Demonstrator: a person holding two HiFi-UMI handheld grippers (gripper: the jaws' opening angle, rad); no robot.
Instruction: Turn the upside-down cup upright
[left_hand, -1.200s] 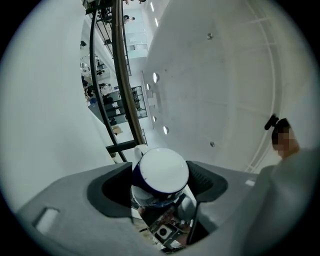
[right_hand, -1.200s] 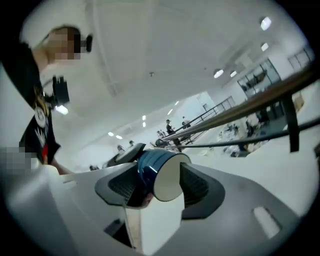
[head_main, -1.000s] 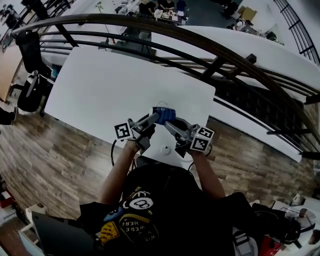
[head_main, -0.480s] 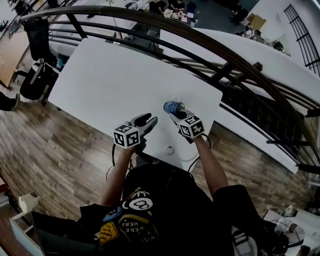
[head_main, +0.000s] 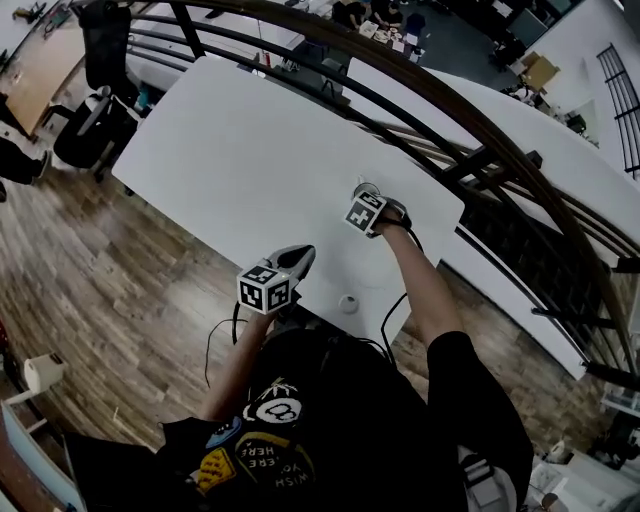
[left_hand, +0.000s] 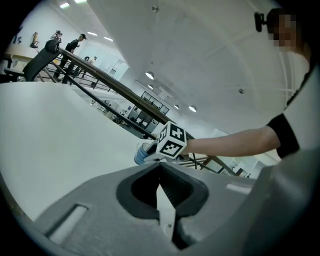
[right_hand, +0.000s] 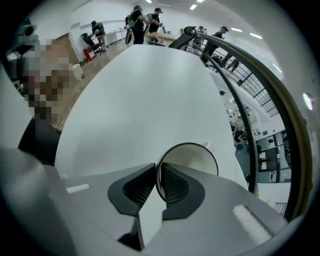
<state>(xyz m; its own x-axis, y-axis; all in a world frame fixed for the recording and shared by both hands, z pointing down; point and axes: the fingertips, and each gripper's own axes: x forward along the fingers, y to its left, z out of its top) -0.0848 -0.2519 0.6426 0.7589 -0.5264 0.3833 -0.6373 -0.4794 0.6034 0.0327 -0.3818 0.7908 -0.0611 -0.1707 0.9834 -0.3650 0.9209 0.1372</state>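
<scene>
The blue cup (head_main: 360, 187) stands mouth-up on the white table (head_main: 230, 150), near its right edge. My right gripper (head_main: 366, 196) points straight down over it. In the right gripper view the cup's white inside (right_hand: 195, 160) faces the camera, and the right gripper (right_hand: 158, 175) is shut on the near rim, one pad inside and one outside. My left gripper (head_main: 305, 252) hovers near the table's front edge, apart from the cup. Its jaws have just closed, and the left gripper (left_hand: 160, 172) is shut with nothing between the pads. From there the cup (left_hand: 141, 153) shows under the right gripper's marker cube.
A small white round object (head_main: 347, 302) lies near the table's front edge, with a cable beside it. A dark curved railing (head_main: 450, 110) runs behind the table's far and right sides. An office chair (head_main: 95, 130) stands at the left on the wooden floor.
The right gripper carried the cup away from me to the right, rolled it mouth-up and lowered it to the table. The left gripper came off the cup, drew back and shut.
</scene>
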